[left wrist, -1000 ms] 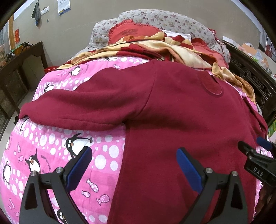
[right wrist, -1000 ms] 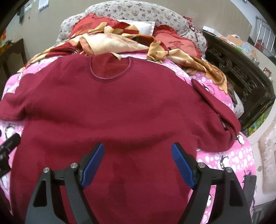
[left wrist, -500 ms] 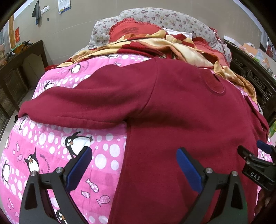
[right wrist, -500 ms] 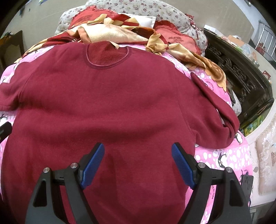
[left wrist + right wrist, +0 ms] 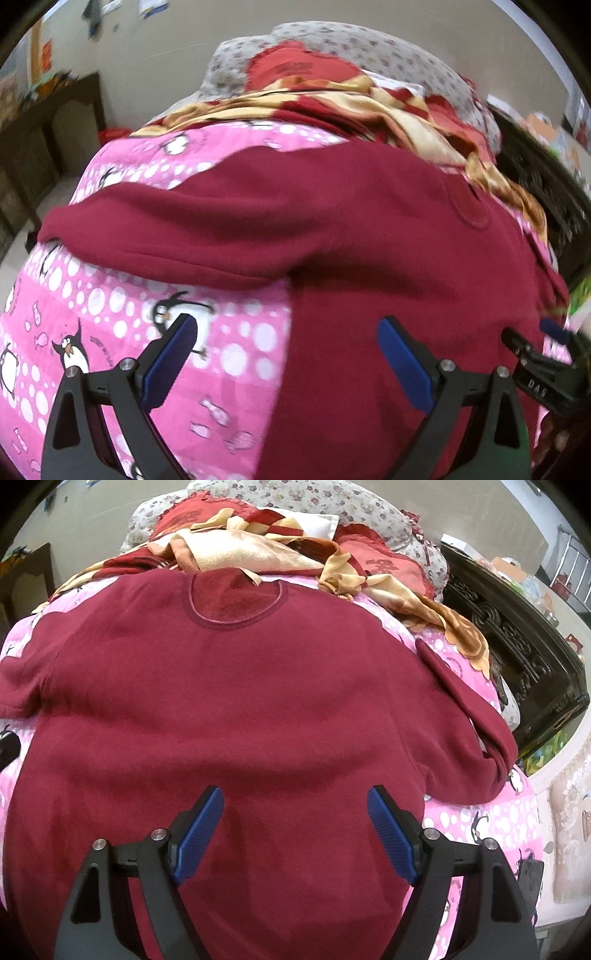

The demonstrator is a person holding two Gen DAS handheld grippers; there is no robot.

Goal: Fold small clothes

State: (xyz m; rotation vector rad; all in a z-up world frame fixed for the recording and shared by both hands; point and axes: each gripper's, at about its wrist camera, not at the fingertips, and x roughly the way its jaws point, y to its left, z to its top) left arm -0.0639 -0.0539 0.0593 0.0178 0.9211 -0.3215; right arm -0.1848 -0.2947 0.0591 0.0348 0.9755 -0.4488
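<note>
**Mia:** Look at the blue fingers (image 5: 170, 363) on the left gripper (image 5: 286, 360). Are they pinching something?

**Ben:** No. They are spread wide apart and hold nothing. One finger is over the pink penguin blanket (image 5: 110, 332). The other finger is over the red sweater (image 5: 369, 258). The sweater's side edge runs right between them.

**Mia:** And the right gripper (image 5: 295, 821)?

**Ben:** Its fingers (image 5: 201, 827) are wide apart too, with nothing in them. Both are over the bottom part of the red sweater (image 5: 258, 701). I cannot tell if they touch the cloth.

**Mia:** Where is the sweater?

**Ben:** It lies spread out flat on the pink blanket (image 5: 491, 819), in front of the fingers. The round neck hole (image 5: 236, 602) is at the far end, straight ahead of the right gripper.

**Mia:** What about the sleeves?

**Ben:** One sleeve (image 5: 184, 229) sticks out ahead of the left fingers and goes off to the left side. The other sleeve (image 5: 469, 731) is bent, ahead and to the right of the right fingers.

**Mia:** What is past the sweater?

**Ben:** A messy red and yellow blanket (image 5: 240, 550), and flowery pillows (image 5: 332, 498) behind it. Dark carved wood (image 5: 517, 646) is far to the right.

**Mia:** I see a black thing at the right side in the left view.

**Ben:** That is the right gripper (image 5: 543, 354) peeking in.
</note>
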